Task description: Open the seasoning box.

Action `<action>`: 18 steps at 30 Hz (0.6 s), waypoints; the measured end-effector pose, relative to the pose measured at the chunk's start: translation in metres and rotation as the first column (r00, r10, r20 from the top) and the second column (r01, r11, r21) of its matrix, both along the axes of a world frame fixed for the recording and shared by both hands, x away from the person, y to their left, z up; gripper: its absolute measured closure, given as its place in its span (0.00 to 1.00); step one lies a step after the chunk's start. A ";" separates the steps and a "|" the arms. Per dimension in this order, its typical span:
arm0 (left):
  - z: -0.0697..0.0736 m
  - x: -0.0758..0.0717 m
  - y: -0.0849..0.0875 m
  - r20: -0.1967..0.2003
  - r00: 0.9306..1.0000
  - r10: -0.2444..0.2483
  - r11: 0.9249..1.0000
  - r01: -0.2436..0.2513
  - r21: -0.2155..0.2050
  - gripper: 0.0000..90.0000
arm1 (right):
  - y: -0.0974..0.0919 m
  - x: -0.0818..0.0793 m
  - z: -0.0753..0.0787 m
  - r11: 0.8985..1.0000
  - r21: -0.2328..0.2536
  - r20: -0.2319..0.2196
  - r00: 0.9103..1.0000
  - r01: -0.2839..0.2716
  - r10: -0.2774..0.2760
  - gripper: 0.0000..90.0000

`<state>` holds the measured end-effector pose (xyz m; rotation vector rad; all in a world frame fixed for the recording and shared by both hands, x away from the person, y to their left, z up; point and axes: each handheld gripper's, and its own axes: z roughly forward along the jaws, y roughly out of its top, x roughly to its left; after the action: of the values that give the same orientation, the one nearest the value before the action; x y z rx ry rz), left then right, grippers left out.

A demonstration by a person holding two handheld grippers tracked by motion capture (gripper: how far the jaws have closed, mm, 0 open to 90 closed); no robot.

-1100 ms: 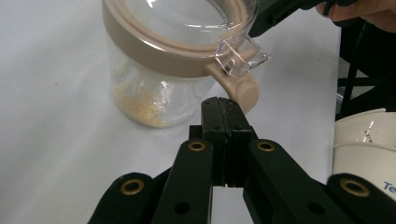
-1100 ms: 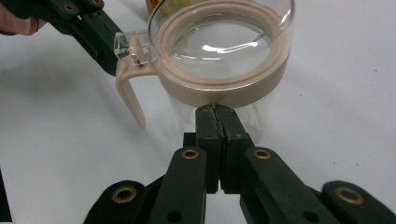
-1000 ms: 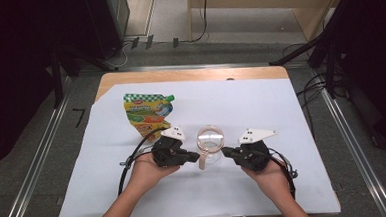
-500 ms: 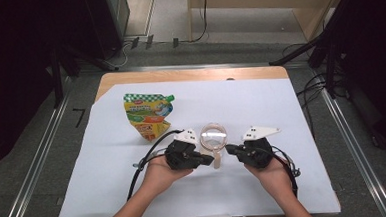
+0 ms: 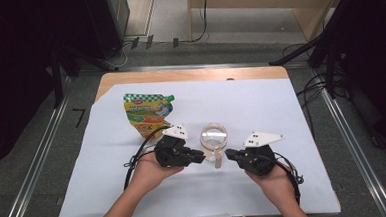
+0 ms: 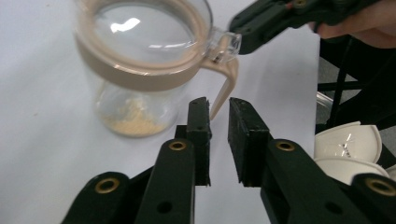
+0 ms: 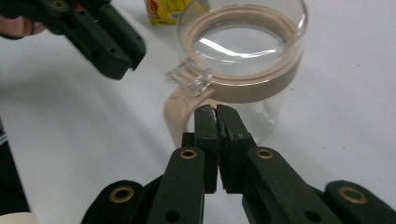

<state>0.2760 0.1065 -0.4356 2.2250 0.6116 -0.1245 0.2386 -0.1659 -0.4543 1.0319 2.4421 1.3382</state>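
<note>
A lidded glass jar [image 5: 214, 141] stands mid-sheet between the left gripper [image 5: 199, 156], jaws slightly parted, and the clenched, empty right gripper [image 5: 228, 154]; open paper [image 5: 291, 118] lies beyond.

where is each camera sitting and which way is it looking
high view: above the person's side of the table, looking forward and down; forearms, left hand-held gripper and right hand-held gripper flank a lidded glass jar near a snack pouch.
left gripper view: rides the left hand-held gripper, facing the jar over slightly parted jaws.
right gripper view: rides the right hand-held gripper, jaws closed before the jar's handle.
shared: both gripper views show the jar and the opposite gripper.
</note>
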 end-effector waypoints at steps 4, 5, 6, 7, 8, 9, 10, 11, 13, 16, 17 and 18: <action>0.002 0.002 0.008 0.008 1.000 0.013 1.000 -0.013 -0.002 0.81 | 0.006 -0.011 0.001 1.000 0.006 -0.007 1.000 -0.026 0.026 0.99; 0.003 0.002 0.010 0.009 1.000 0.015 1.000 -0.015 0.004 0.80 | 0.009 -0.013 0.001 0.999 0.007 -0.007 0.999 -0.033 0.034 0.99; 0.003 0.003 0.011 0.010 1.000 0.013 1.000 -0.013 0.009 0.79 | 0.011 -0.014 0.000 0.999 0.007 -0.008 0.999 -0.040 0.040 0.99; 0.003 0.003 0.013 0.007 1.000 0.014 1.000 -0.014 0.011 0.78 | 0.013 -0.016 -0.001 0.999 0.004 -0.016 0.999 -0.048 0.048 0.99; 0.003 0.004 0.014 0.002 1.000 0.016 1.000 -0.016 0.014 0.76 | 0.015 -0.017 -0.002 0.998 0.002 -0.018 0.998 -0.056 0.056 0.99; 0.003 0.004 0.015 0.001 1.000 0.020 1.000 -0.020 0.009 0.75 | 0.018 -0.018 -0.003 0.998 0.001 -0.023 0.998 -0.062 0.062 0.99; 0.002 0.005 0.017 0.000 1.000 0.024 1.000 -0.024 0.002 0.73 | 0.021 -0.018 -0.005 0.998 0.004 -0.028 0.997 -0.066 0.067 0.99; 0.002 0.005 0.017 0.001 1.000 0.026 1.000 -0.026 0.003 0.70 | 0.024 -0.018 -0.007 0.998 -0.003 -0.032 0.997 -0.070 0.070 0.97; 0.000 0.006 0.018 0.000 0.999 0.033 0.999 -0.033 0.001 0.66 | 0.028 -0.017 -0.010 0.998 -0.011 -0.039 0.997 -0.066 0.066 0.97; -0.002 0.007 0.019 -0.007 1.000 0.029 1.000 -0.029 0.004 0.62 | 0.032 -0.016 -0.013 0.998 -0.016 -0.047 0.997 -0.061 0.061 1.00; -0.002 0.008 0.019 -0.011 0.999 0.030 1.000 -0.030 0.002 0.61 | 0.033 -0.015 -0.014 0.998 -0.018 -0.044 0.998 -0.055 0.054 1.00; -0.002 0.008 0.019 -0.013 0.999 0.030 1.000 -0.030 -0.001 0.60 | 0.033 -0.015 -0.015 0.999 -0.016 -0.044 0.998 -0.047 0.047 1.00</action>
<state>0.2840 0.1259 -0.4381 2.2148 0.6517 -0.1243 0.2239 -0.1328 -0.4691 1.0158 2.5197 1.3206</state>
